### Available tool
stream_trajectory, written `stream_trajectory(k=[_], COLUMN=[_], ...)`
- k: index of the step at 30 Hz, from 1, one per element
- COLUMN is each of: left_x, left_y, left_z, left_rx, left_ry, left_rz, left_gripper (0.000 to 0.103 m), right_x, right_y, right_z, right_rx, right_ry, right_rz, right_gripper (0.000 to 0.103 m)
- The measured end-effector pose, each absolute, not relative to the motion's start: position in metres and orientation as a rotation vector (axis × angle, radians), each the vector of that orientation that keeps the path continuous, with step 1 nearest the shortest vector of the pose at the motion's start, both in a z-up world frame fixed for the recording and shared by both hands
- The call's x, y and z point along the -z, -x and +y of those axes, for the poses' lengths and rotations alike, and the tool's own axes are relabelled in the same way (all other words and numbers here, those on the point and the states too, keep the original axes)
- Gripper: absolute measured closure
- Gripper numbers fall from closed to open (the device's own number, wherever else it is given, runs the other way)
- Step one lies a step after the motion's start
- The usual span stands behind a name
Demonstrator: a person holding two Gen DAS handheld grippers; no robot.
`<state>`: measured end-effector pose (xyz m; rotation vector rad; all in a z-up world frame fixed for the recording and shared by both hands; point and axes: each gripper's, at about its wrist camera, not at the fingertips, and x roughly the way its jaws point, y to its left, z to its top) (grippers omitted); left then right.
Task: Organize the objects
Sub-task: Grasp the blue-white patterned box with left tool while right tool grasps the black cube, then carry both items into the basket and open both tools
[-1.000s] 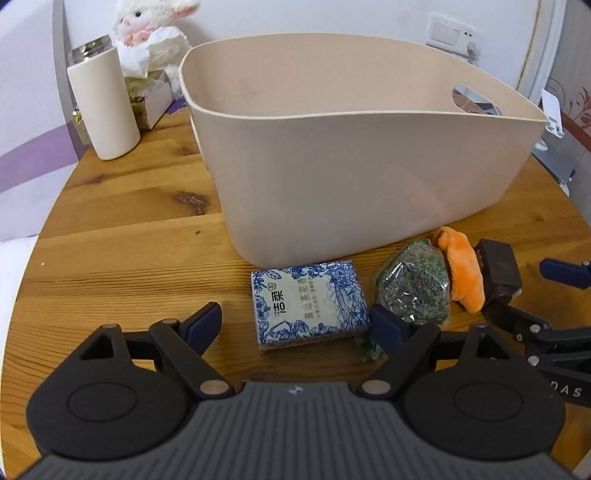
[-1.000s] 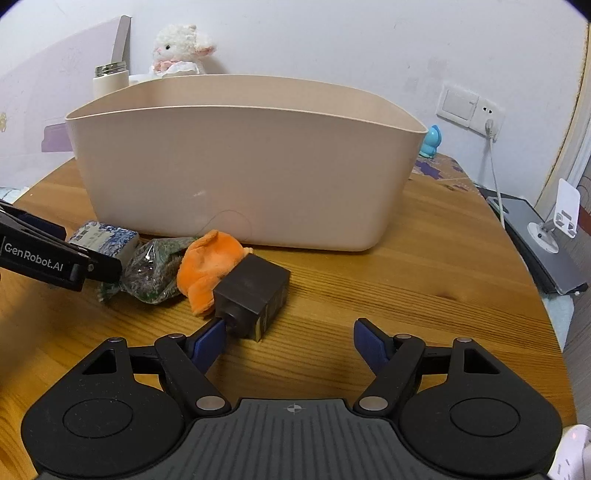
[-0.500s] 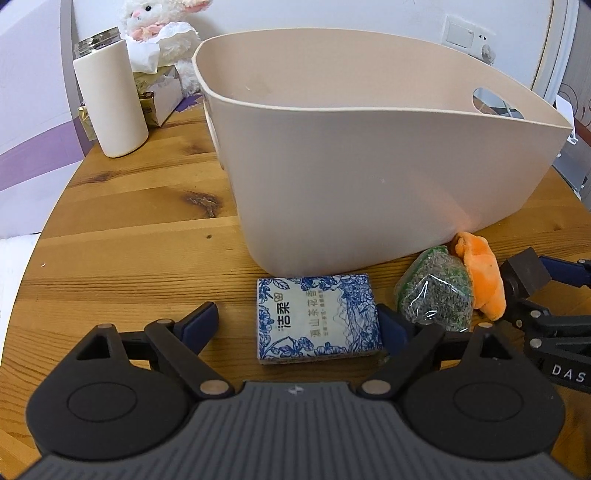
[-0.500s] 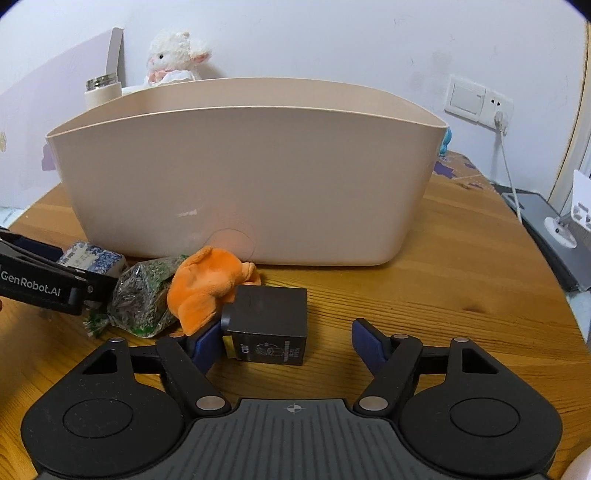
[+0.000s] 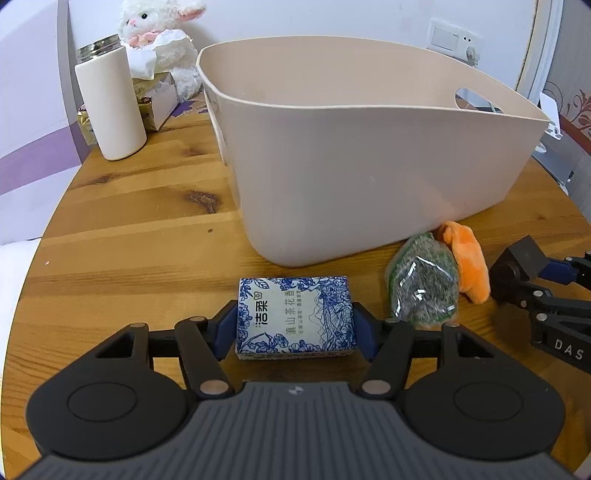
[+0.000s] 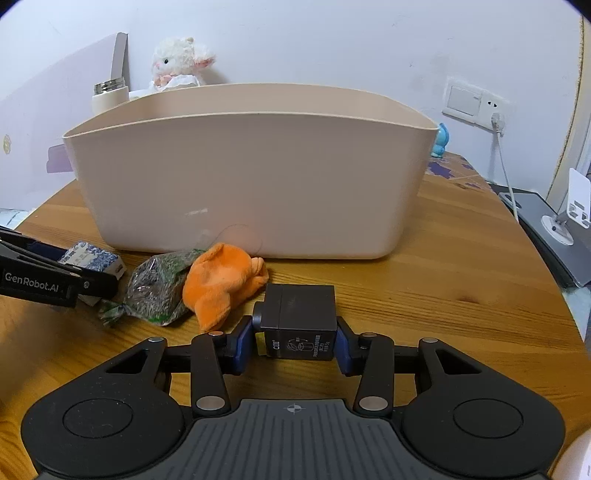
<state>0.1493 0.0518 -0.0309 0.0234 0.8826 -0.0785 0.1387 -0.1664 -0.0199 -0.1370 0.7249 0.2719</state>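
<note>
Tissue pack (image 5: 295, 318), a flat rectangular packet printed with blue floral patterns and Chinese characters on white, lies on the wooden table (image 5: 140, 236) just in front of the beige tub (image 5: 369, 177). The left gripper (image 5: 295, 328) is clenched on its two short sides, blue pads touching it. Right of it lie a clear bag (image 5: 423, 282) of dark green-grey bits and an orange plush (image 5: 467, 264), touching each other and near the tub's wall. The right gripper (image 6: 294, 341) grips a dark cube-shaped box (image 6: 299, 319) with a small stub on its left face and white print on its front; it sits on the table just beside the plush. Behind the tub stand a white bottle (image 5: 110, 103) with a metal cap and a white lamb toy (image 5: 162, 33).
</note>
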Motion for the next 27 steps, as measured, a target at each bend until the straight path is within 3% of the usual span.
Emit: stream_trajectory(k=[27], left_x=[-0.087], left_y=[-0.111], left_z=[0.046], left_rx=[0.13], left_ry=[-0.031], left_rz=[0.585], left_gripper=[0.038], right_x=[-0.102], right_y=[-0.104], right_z=[-0.178], right_rx=[-0.305], right_ry=[0.125], right_rz=[0.388], right_gripper=[0.062])
